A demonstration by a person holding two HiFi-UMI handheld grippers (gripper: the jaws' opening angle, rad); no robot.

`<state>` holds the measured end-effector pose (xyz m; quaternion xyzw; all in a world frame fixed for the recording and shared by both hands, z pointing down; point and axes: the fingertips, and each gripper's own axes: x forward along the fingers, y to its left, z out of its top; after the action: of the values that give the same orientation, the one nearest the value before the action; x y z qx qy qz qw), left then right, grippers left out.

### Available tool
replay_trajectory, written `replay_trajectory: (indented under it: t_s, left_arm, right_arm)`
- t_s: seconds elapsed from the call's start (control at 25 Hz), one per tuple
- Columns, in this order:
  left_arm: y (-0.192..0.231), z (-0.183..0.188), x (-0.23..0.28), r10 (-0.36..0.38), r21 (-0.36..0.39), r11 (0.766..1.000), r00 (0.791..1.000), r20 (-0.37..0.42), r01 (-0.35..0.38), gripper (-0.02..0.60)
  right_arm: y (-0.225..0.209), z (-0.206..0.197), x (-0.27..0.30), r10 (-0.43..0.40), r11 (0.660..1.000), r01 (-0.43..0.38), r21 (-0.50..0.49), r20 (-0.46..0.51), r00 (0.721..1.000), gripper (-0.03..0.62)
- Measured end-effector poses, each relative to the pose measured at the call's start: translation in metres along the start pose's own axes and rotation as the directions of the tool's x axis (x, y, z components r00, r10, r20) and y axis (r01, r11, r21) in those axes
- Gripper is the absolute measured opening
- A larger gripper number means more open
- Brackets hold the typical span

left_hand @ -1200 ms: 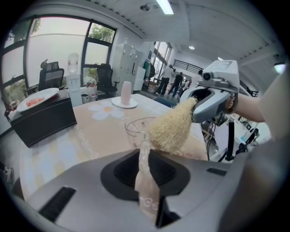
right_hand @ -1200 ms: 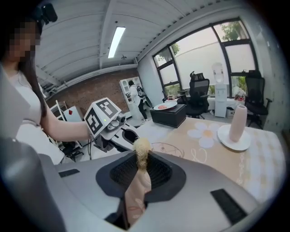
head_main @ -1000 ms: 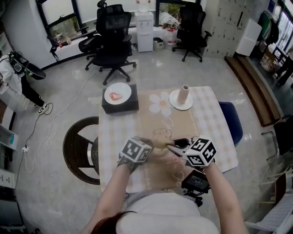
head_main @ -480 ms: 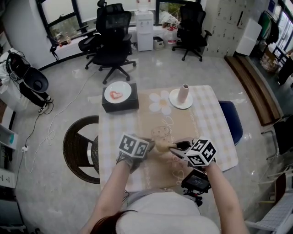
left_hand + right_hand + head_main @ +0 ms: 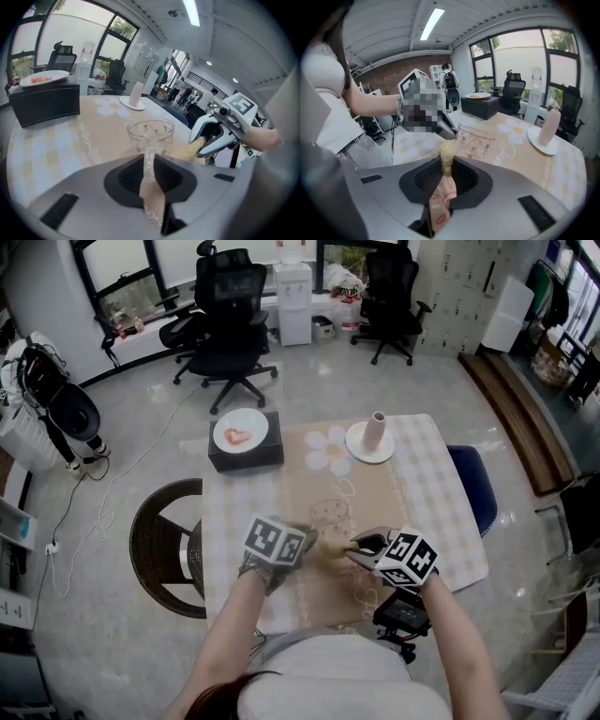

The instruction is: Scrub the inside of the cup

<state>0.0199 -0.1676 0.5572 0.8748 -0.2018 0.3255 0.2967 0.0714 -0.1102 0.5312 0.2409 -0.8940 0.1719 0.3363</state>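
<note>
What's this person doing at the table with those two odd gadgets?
A person is getting ready to clean a glass cup using a hand-held gripper in each hand. The left gripper has its jaws closed on the cup's handle and holds it steady on the table. The right gripper grips a tan fibrous scrubber. The scrubber sits just beside the cup, below its rim and not yet inside, so no scrubbing has begun.

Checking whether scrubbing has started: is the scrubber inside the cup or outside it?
Outside. The left gripper view shows the scrubber beside the cup, not over its rim.
</note>
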Motion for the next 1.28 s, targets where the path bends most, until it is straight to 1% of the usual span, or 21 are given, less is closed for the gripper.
replay_trajectory:
  t_s: [0.12, 0.28, 0.44, 0.6, 0.72, 0.84, 0.96, 1.16, 1.28]
  left_arm:
    - [0.003, -0.001, -0.001, 0.019, 0.043, 0.999, 1.000, -0.008, -0.019, 0.060]
    - [0.006, 0.000, -0.002, 0.046, 0.099, 0.994, 0.999, -0.017, -0.044, 0.060]
    - [0.010, -0.002, -0.002, 0.066, 0.140, 0.988, 0.997, -0.025, -0.062, 0.060]
    - [0.016, -0.005, -0.003, 0.118, 0.226, 0.969, 0.991, -0.060, -0.102, 0.060]
    - [0.022, -0.009, -0.003, 0.159, 0.258, 0.957, 0.985, -0.072, -0.135, 0.060]
    - [0.028, -0.011, -0.003, 0.192, 0.267, 0.949, 0.978, -0.076, -0.166, 0.060]
    - [0.026, -0.008, -0.005, 0.191, 0.264, 0.950, 0.979, -0.067, -0.167, 0.060]
    - [0.031, -0.010, -0.002, 0.192, 0.255, 0.952, 0.979, -0.067, -0.169, 0.058]
    - [0.029, -0.009, -0.004, 0.191, 0.252, 0.953, 0.979, -0.068, -0.169, 0.058]
  right_arm:
    - [0.000, 0.014, -0.010, 0.026, 0.999, -0.024, -0.033, 0.061, 0.998, 0.060]
    - [-0.012, 0.032, -0.028, 0.036, 0.999, -0.036, -0.004, 0.163, 0.986, 0.060]
    - [-0.022, 0.034, -0.030, 0.026, 0.999, -0.029, 0.013, 0.193, 0.981, 0.061]
    - [-0.028, 0.032, -0.024, 0.041, 0.998, -0.049, 0.037, 0.188, 0.981, 0.066]
    - [-0.031, 0.031, -0.020, 0.053, 0.996, -0.064, 0.054, 0.189, 0.981, 0.067]
    - [-0.029, 0.026, -0.016, 0.071, 0.995, -0.081, 0.054, 0.165, 0.984, 0.067]
    - [-0.025, 0.011, -0.009, 0.083, 0.996, -0.087, 0.034, 0.098, 0.992, 0.067]
    - [-0.021, -0.001, 0.000, 0.107, 0.991, -0.114, 0.070, 0.091, 0.990, 0.067]
    - [-0.017, -0.011, 0.008, 0.108, 0.992, -0.110, 0.054, 0.046, 0.993, 0.067]
